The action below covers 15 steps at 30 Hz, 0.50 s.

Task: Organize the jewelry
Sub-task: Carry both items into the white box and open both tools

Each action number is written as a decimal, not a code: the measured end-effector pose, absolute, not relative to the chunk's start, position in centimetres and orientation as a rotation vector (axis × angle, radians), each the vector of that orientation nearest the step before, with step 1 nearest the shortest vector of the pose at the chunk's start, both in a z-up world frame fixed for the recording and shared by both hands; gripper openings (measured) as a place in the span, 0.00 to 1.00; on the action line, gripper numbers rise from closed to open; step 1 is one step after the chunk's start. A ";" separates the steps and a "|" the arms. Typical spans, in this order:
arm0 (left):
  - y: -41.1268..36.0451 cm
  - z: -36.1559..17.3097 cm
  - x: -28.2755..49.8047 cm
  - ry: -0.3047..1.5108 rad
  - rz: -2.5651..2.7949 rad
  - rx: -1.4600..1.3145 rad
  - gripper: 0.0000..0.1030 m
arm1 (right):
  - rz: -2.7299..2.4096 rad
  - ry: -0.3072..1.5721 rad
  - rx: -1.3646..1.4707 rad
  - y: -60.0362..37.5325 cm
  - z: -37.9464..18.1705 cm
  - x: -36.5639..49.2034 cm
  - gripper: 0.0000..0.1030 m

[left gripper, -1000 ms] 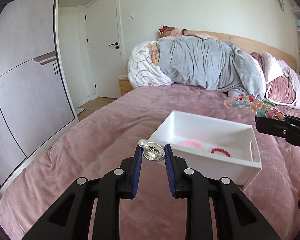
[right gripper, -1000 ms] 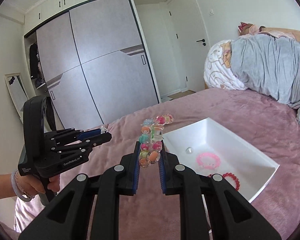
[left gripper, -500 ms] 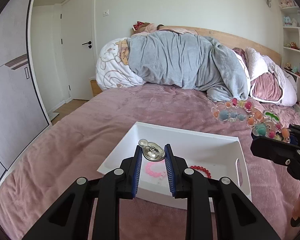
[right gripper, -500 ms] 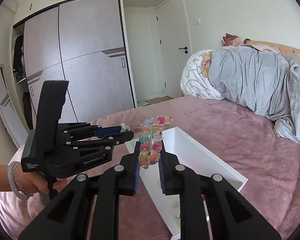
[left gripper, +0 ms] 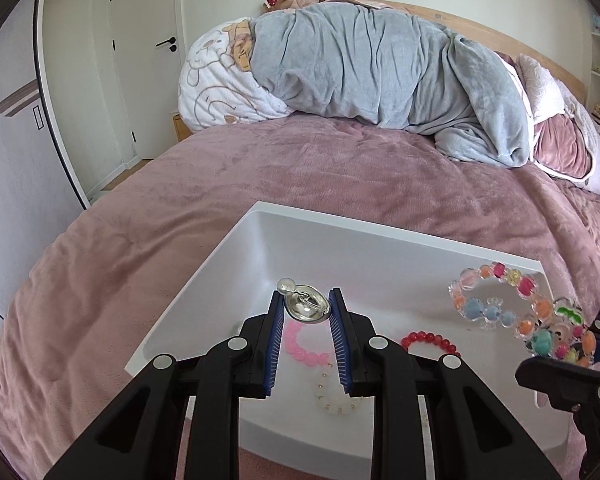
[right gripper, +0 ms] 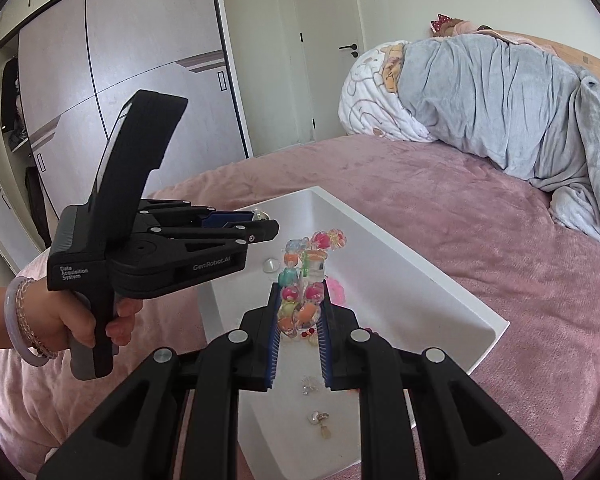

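Pink plush covers the bed [left gripper: 340, 184], and at its head lie a grey blanket [left gripper: 380, 64] and one white printed quilt [left gripper: 216, 88]. One white bin [left gripper: 380, 256] sits on the bed below both grippers.

Left gripper [left gripper: 305, 310]: its jaws are clenched on a single silver brooch [left gripper: 305, 307], held over the bin's near half. In the right wrist view the same gripper [right gripper: 256, 226] reaches in from the left, held by one hand [right gripper: 80, 320] that wears two bracelets at the wrist.

Right gripper [right gripper: 300, 308]: its jaws are clamped on one candy bracelet [right gripper: 306, 276] of many coloured clear beads, which stands up above the jaw tips over the bin [right gripper: 440, 280]. In the left wrist view that bracelet [left gripper: 512, 312] hangs at the bin's right end, with the gripper [left gripper: 572, 360] partly cut off by the picture's edge.

Inside the bin, the left wrist view shows three beaded bracelets on the floor: one pink [left gripper: 300, 344], one red [left gripper: 428, 340], one pale cream [left gripper: 336, 400]. The right wrist view also shows a clear bead [right gripper: 270, 266] near the far end and two small pieces, one a pearl earring [right gripper: 320, 420], near the close end.
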<state>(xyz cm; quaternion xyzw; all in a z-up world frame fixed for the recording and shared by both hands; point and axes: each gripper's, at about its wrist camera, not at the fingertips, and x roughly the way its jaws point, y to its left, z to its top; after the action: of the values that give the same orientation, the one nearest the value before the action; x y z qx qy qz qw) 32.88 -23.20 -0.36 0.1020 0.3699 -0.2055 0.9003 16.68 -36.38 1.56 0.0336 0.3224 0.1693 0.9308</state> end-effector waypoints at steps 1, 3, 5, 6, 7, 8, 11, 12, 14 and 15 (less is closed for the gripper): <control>-23.4 -0.7 33.2 0.773 -0.423 0.204 0.27 | 0.345 0.663 0.069 -36.4 1.5 16.7 0.16; -23.7 -1.1 33.7 0.784 -0.414 0.193 0.27 | 0.342 0.668 0.074 -36.3 1.2 16.8 0.16; -23.9 -1.3 33.9 0.787 -0.413 0.182 0.27 | 0.344 0.673 0.079 -36.2 1.0 16.9 0.16; -23.9 -1.4 33.8 0.788 -0.412 0.181 0.27 | 0.345 0.672 0.077 -36.2 1.0 16.9 0.16; -24.0 -1.4 33.8 0.788 -0.413 0.185 0.27 | 0.342 0.670 0.075 -36.1 1.0 16.9 0.16; -24.0 -1.4 33.7 0.790 -0.414 0.190 0.27 | 0.342 0.670 0.076 -36.0 1.0 16.9 0.16; -24.0 -1.5 33.4 0.796 -0.406 0.198 0.27 | 0.350 0.670 0.087 -36.0 1.0 17.0 0.17; -23.9 -1.4 33.2 0.799 -0.401 0.196 0.27 | 0.353 0.671 0.090 -36.0 1.0 17.0 0.17; -23.8 -1.4 33.0 0.808 -0.393 0.181 0.27 | 0.354 0.668 0.097 -36.0 1.1 16.9 0.18; -23.6 -1.3 32.9 0.812 -0.387 0.171 0.27 | 0.356 0.670 0.101 -36.0 1.1 16.9 0.18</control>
<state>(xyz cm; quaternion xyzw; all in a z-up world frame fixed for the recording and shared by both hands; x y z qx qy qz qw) 32.90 -23.59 -1.34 0.0825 0.3919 -0.1868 0.8971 16.90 -36.00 1.12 0.0492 0.3267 0.1735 0.9277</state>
